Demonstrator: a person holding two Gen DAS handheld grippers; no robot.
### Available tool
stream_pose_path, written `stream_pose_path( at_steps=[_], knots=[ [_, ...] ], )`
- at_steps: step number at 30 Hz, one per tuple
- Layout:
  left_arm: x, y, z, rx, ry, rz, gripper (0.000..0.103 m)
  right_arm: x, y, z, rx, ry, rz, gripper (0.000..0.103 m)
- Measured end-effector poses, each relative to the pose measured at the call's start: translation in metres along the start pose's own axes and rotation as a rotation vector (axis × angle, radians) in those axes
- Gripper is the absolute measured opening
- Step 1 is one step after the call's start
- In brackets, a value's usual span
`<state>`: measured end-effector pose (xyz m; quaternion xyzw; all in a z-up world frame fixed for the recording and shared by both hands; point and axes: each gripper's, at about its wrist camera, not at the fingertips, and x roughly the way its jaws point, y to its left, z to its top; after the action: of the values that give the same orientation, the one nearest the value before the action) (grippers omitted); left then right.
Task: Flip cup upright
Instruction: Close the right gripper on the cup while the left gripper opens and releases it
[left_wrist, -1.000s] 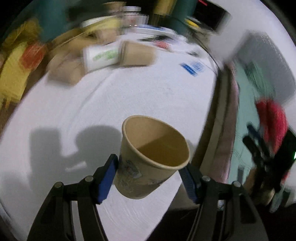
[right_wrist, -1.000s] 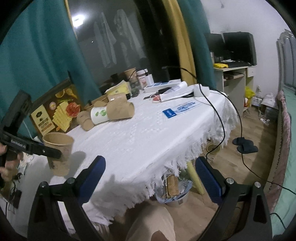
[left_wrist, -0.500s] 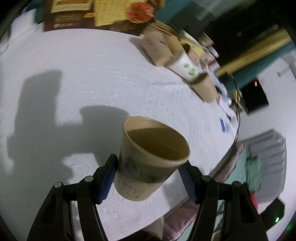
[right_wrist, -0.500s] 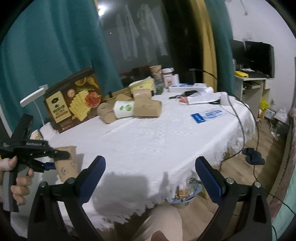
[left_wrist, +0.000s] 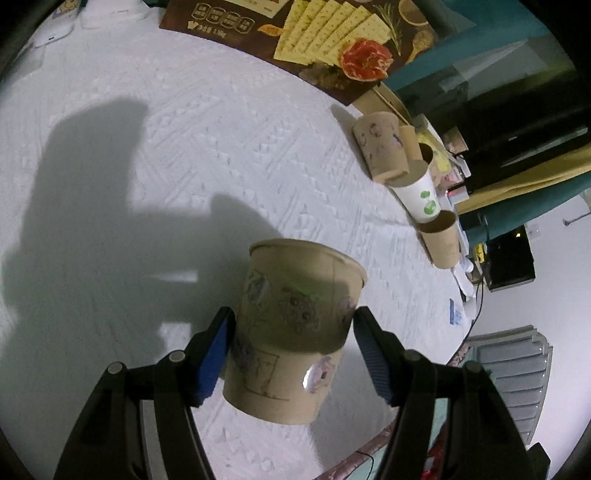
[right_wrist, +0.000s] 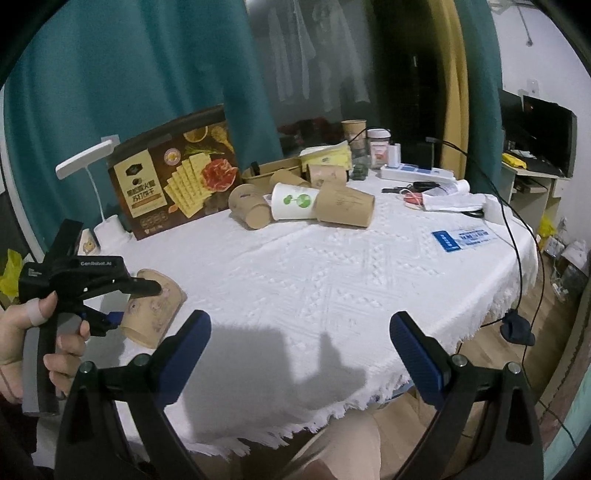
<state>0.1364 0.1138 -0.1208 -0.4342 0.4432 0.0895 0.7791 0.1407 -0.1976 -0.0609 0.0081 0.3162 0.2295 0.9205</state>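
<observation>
Two blue-padded fingers of my left gripper (left_wrist: 291, 332) clamp the brown paper cup with cartoon drawings (left_wrist: 291, 332) by its sides, one pad (left_wrist: 216, 347) on the left wall and the other on the right, closed as tight as the cup's width lets them. From the right wrist view, my left hand (right_wrist: 33, 343) holds that gripper (right_wrist: 129, 302) near the counter's left edge, and the cup (right_wrist: 153, 308) is tilted over, its rim towards the white embossed tablecloth (right_wrist: 332, 273); whether it touches the cloth I cannot tell. My right gripper (right_wrist: 299, 347) has its fingers spread wide with nothing between them, above the near side of the counter. Further back, a pile of paper cups (right_wrist: 303, 203) lies on its side beside a brown cracker box (right_wrist: 173, 173).
</observation>
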Motion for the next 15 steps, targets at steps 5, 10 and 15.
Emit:
stream_pose_path(
  at_steps=[5,10,15],
  knots=[
    [0.0,0.007,0.007,-0.029,0.02,-0.032,0.066,0.007,0.013,0.003,-0.022,0.01,0.004,0.097],
    [0.003,0.009,0.006,-0.028,0.062,-0.07,0.068,0.013,0.021,0.005,-0.039,0.025,0.001,0.097],
    [-0.001,0.004,0.001,-0.012,0.113,-0.117,0.079,0.023,0.027,0.012,-0.066,0.05,0.014,0.097]
  ],
)
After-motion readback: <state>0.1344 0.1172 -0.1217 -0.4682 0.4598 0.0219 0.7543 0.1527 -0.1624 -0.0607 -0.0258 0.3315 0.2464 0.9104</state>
